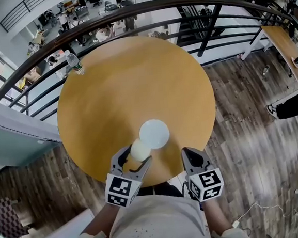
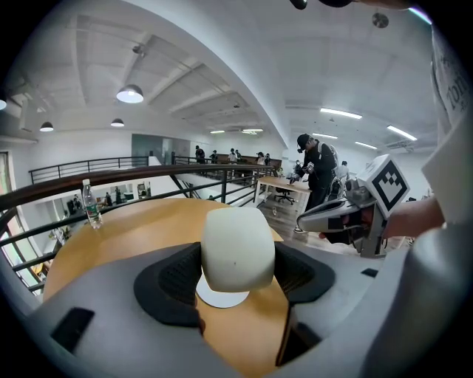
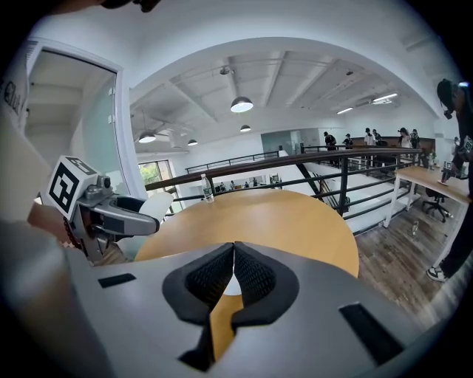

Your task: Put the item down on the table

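The left claw [image 1: 135, 156] is clamped on a white, rounded cup-like item [image 2: 238, 249], its dark pads pressing on both sides. The item sits over the near part of the round wooden desk [image 1: 115, 93], just beside a flat white disc [image 1: 154, 133] that lies on the desk; whether the item touches the wood cannot be told. A water bottle [image 1: 75, 64] stands upright at the far left rim. The right claw [image 3: 233, 275] is closed, pads together and empty, at the near right edge.
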A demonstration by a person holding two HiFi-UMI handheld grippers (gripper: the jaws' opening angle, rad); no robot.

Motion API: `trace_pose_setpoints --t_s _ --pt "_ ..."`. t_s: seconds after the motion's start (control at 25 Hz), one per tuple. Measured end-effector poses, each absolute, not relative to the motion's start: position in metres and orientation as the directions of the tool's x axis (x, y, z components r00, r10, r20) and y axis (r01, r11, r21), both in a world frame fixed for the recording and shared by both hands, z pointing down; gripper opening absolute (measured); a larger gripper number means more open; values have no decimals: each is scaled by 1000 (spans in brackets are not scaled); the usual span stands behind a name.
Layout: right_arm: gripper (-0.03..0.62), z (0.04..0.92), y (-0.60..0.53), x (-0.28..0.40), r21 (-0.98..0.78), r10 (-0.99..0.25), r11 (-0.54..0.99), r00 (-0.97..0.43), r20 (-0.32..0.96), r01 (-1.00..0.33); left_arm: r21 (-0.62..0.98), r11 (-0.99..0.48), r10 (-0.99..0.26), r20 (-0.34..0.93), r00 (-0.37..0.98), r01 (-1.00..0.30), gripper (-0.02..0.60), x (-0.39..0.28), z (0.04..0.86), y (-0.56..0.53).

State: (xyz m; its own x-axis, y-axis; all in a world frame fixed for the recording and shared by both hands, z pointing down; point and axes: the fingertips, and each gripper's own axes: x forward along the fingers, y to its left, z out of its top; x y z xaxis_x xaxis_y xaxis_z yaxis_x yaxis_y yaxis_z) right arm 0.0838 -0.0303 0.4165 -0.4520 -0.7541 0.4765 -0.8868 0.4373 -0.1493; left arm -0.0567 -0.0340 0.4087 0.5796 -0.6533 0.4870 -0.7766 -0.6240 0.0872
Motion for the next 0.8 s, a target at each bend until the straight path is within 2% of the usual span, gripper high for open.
trace_pose_setpoints --t_s 0.8 --pt "25 448 -58 74 -176 -723 436 -460 515 -883 108 -631 -604 553 574 -768 308 -53 453 -64"
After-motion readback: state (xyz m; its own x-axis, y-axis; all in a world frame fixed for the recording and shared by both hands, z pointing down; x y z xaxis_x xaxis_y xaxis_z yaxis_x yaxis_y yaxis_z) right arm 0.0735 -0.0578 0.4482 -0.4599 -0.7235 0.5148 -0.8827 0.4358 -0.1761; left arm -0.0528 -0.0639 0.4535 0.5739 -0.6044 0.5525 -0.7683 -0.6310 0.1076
